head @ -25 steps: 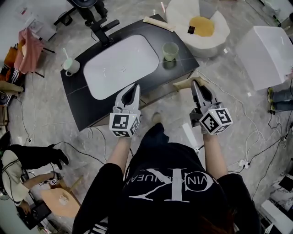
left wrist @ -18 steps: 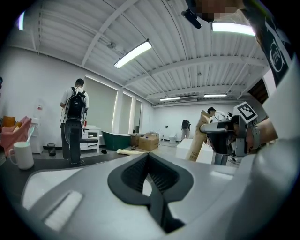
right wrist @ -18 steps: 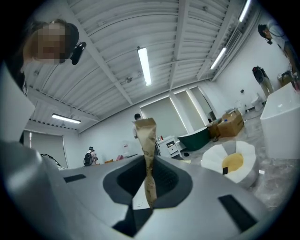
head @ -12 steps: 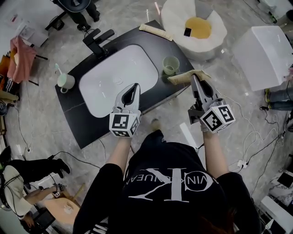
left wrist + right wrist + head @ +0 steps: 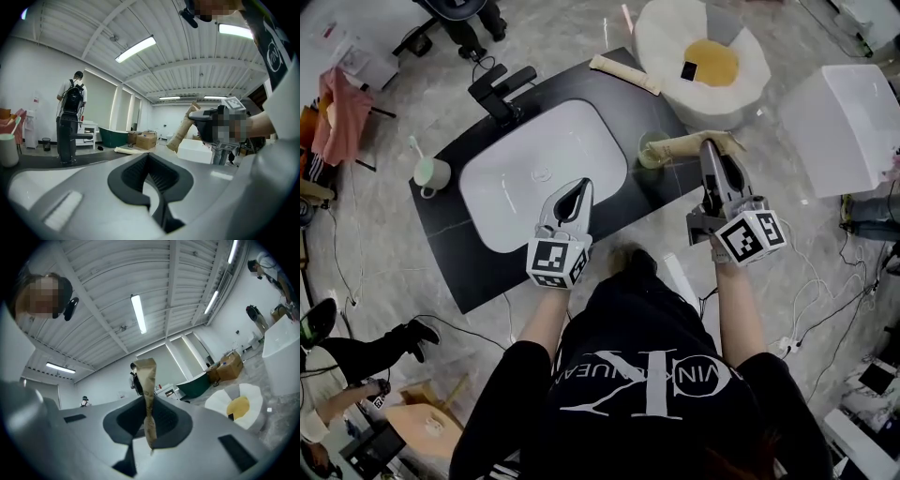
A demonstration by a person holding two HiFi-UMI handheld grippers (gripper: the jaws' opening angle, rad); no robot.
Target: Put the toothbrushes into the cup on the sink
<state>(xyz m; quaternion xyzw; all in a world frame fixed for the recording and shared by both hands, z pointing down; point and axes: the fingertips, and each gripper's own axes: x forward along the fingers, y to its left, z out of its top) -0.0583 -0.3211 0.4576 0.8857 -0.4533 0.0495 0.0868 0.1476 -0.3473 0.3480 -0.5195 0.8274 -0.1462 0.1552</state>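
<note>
The right gripper (image 5: 709, 147) is closed on a paper-wrapped toothbrush (image 5: 688, 143), which is clamped near one end between the jaws. The toothbrush is held roughly level, and from above its free end is seen at the rim of the green cup (image 5: 648, 151). The cup stands on the black counter (image 5: 478, 272), just right of the white basin (image 5: 534, 169). The left gripper (image 5: 580, 186) is closed on nothing and is held over the basin's near edge. A second wrapped toothbrush (image 5: 623, 73) lies at the counter's far edge
</note>
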